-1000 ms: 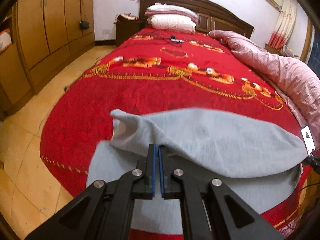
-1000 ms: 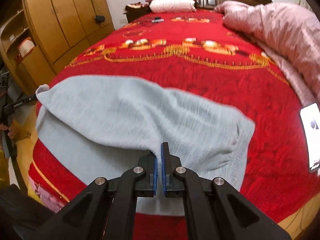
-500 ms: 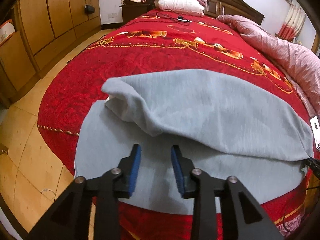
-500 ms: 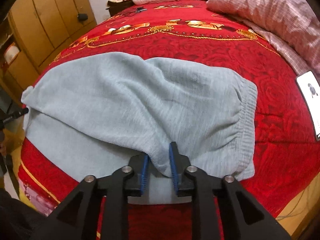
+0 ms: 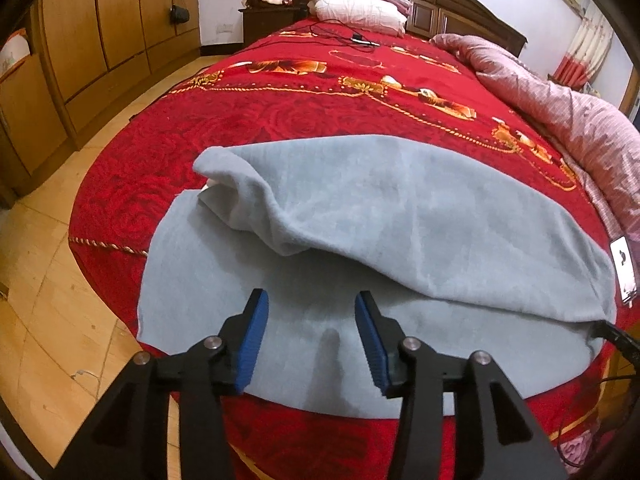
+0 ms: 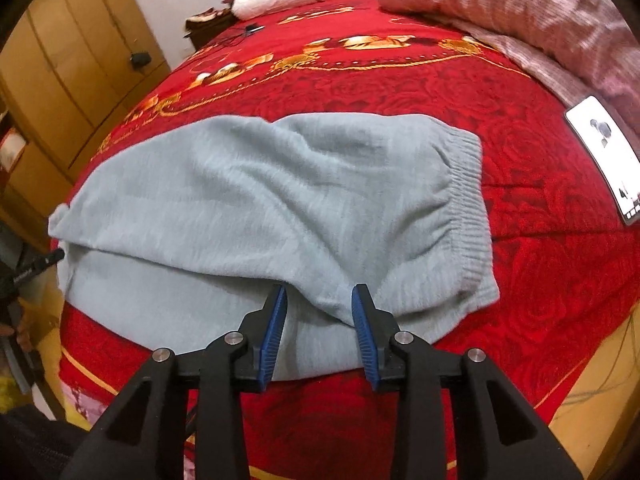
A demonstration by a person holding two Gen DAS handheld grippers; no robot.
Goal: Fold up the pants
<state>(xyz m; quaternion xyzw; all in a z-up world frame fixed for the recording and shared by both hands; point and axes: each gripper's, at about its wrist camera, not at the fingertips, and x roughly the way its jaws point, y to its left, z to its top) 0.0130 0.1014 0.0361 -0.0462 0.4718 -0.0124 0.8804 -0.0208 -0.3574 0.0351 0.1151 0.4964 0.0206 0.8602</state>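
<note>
Left wrist view, left gripper (image 5: 311, 306) spread over folded grey pants (image 5: 400, 208), right wrist only shows ribbed waistband (image 6: 470, 200), right gripper (image 6: 319, 300) spread, empty

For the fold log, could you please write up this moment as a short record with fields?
garment: grey pants, one leg laid over the other, top layer rumpled
waistband: ribbed elastic edge, toward the right of the right wrist view
surface: red bedspread
left gripper: open, above the lower layer, holding nothing
right gripper: open, its fingers either side of the upper layer's near edge
nearby: white phone on the bedspread, clear of the pants
fold state: lengthwise fold laid, edges not aligned
</note>
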